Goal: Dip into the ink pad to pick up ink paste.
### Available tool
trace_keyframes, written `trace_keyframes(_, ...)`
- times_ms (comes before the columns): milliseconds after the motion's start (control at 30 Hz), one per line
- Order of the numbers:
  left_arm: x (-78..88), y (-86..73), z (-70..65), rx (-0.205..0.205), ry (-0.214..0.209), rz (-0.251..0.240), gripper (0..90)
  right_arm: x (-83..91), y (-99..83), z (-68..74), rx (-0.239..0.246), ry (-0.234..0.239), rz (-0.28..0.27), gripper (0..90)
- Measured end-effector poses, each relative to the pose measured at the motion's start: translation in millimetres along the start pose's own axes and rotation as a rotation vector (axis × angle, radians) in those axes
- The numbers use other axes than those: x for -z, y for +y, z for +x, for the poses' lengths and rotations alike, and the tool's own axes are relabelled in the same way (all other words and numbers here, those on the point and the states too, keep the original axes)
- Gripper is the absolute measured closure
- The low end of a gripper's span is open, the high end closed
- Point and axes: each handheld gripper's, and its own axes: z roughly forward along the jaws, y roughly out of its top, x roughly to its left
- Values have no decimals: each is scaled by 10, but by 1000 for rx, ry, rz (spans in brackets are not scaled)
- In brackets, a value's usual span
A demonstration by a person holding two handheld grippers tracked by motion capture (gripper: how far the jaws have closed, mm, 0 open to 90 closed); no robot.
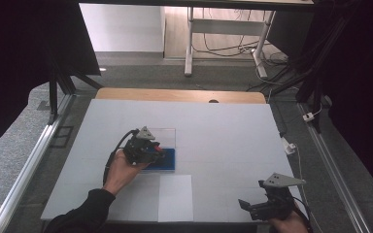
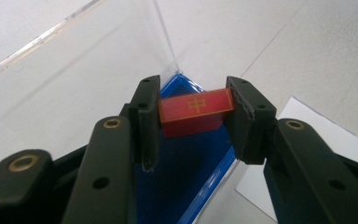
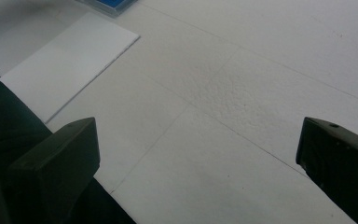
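Left gripper view has the left gripper [image 2: 193, 116] pinching a red block [image 2: 196, 107] by its two ends, a gold character on the top face, held just above the blue tray [image 2: 205, 186] beside a clear lid [image 2: 74, 70]. High view puts that same grip over the tray near the middle of the white table [image 1: 223, 131] — the right gripper [image 1: 252, 206] sits well apart at the near right edge, its jaws spread wide over bare tabletop with nothing between them.

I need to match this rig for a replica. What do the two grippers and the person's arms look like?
Both are black with two blocky fingers. The left gripper has brass-coloured rivets, a grey three-cornered plate on top and a black cable trailing back. The right gripper carries the same plate. The left arm wears a black sleeve.
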Motion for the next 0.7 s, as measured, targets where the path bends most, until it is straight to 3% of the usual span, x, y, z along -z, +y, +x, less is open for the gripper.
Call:
trace_keyframes(267,-136,84,-16,22,3,32,577,-4,0,0,0,1,2,0)
trace_keyframes(700,-412,99,-30,9,25,96,577,-6,0,0,2,4,4,0)
